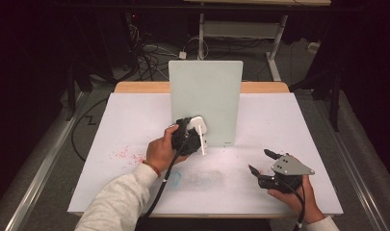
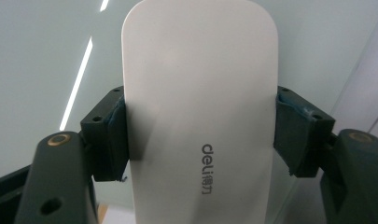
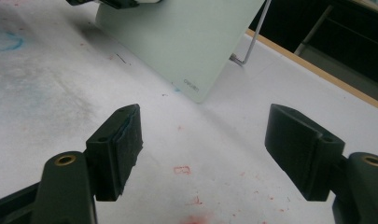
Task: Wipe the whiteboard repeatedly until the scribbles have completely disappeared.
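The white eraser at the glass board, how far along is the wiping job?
Done: the left gripper is shut on the white oblong deli eraser, held at the pale green upright board.

In hand: the eraser meets the board's lower left.

Left: I can't see any marks on the board. Red and blue smudges mark the white tabletop. The right gripper rests open.

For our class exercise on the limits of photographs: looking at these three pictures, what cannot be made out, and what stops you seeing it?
- Eraser: its underside and lower end, left gripper view; its own body and the bottom edge hide them.
- Board: whether the eraser touches it, high view; the left tongs cover the contact.
- Board's stand: mostly hidden behind the board, right gripper view.
- Board's corner lettering: too small.
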A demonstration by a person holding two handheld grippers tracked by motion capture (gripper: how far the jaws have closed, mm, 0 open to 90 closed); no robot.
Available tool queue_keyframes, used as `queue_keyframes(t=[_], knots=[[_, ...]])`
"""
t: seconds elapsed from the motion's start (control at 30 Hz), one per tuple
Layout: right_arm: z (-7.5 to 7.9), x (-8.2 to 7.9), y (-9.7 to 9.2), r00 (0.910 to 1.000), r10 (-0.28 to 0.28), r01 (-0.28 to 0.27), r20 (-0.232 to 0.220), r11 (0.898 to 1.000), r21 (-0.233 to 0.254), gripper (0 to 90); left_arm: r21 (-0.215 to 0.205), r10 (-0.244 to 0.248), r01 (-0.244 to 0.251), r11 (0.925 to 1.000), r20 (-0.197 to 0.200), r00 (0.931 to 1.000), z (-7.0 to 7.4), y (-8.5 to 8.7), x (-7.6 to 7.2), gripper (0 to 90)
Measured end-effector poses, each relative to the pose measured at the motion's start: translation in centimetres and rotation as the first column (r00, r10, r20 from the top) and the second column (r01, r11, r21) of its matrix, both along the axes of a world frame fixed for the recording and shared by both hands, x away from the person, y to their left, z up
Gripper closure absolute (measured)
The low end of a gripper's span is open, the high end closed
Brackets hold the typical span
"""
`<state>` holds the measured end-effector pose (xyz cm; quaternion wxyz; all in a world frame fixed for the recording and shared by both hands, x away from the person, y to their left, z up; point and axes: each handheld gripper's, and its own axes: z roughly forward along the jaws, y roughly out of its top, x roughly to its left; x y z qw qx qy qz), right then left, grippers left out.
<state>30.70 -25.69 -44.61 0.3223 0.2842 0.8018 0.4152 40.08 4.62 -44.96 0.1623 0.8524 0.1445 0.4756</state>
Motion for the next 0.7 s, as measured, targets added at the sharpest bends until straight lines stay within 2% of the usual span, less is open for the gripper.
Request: queue_keyframes(t=[0.1, 0.2, 0.3, 0.4, 0.6, 0.7], knots=[[0.0, 0.0, 0.0, 1.0000, 0.002, -0.002, 0.002, 1.000, -0.001, 27.9, -0.011, 0.021, -0.021, 0.9997, -0.023, 0.9995, -0.2, 1.7, -0.2, 28.5], [0.0, 0.0, 0.1, 1.0000, 0.001, -0.001, 0.000, 1.000, -0.002, 27.9, -0.008, 0.041, -0.042, 0.9991, -0.026, 0.9988, -0.6, 3.5, -0.3, 28.5], [0.0, 0.0, 0.2, 1.0000, 0.004, -0.004, 0.001, 1.000, -0.006, 27.9, -0.038, 0.064, -0.066, 0.9971, -0.059, 0.9962, -0.7, 4.9, -0.4, 28.6], [0.0, -0.1, 0.3, 1.0000, 0.007, -0.007, 0.000, 1.000, -0.007, 27.9, -0.055, 0.087, -0.092, 0.9943, -0.073, 0.9935, -0.7, 6.3, -0.4, 28.6], [0.0, -0.1, 0.3, 1.0000, 0.008, -0.008, 0.000, 1.000, -0.008, 27.9, -0.126, 0.116, -0.130, 0.9834, -0.111, 0.9870, -0.5, 8.2, -0.3, 28.6], [0.0, -0.1, 0.2, 1.0000, 0.010, -0.010, 0.002, 1.000, -0.007, 27.9, -0.159, 0.114, -0.134, 0.9781, -0.128, 0.9851, -0.4, 8.8, -0.5, 28.6]])
